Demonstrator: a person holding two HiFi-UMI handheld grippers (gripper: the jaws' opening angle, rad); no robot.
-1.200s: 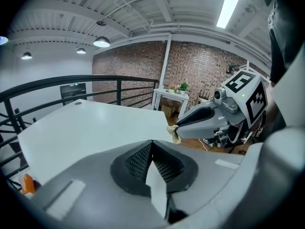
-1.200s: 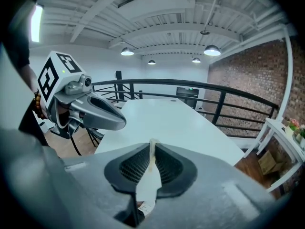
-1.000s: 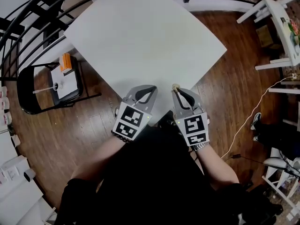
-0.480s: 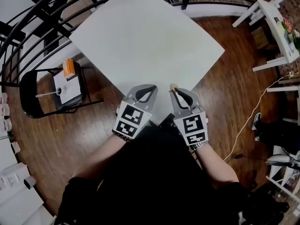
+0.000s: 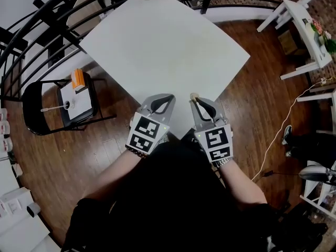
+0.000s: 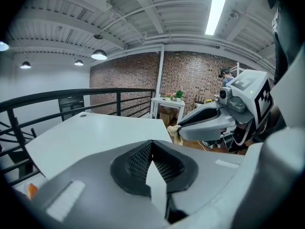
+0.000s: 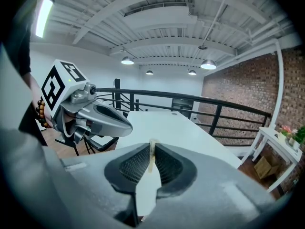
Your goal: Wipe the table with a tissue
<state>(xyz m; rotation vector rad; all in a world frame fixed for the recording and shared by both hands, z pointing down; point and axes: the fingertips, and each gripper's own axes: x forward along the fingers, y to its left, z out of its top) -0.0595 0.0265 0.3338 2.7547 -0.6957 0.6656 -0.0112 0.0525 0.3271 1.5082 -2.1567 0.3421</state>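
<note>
The white square table (image 5: pixel 163 51) fills the upper middle of the head view, one corner toward me. My right gripper (image 5: pixel 195 97) hovers over that near corner, shut on a small cream tissue wad (image 5: pixel 194 95). In the right gripper view the tissue (image 7: pixel 151 152) shows as a thin strip pinched between the jaws; in the left gripper view it (image 6: pixel 175 132) pokes from the right gripper's tip. My left gripper (image 5: pixel 169 98) sits beside it to the left, jaws shut with nothing in them (image 6: pixel 152 147).
A black railing (image 5: pixel 63 20) curves round the table's far and left sides. A black folding chair (image 5: pixel 63 101) with a white pad and an orange item stands on the wood floor at left. White furniture (image 5: pixel 307 30) and a cable (image 5: pixel 283 125) are at right.
The head view has shifted slightly, so the table sits a little lower in the picture. Both grippers keep their places at the near corner, the right still on the tissue.
</note>
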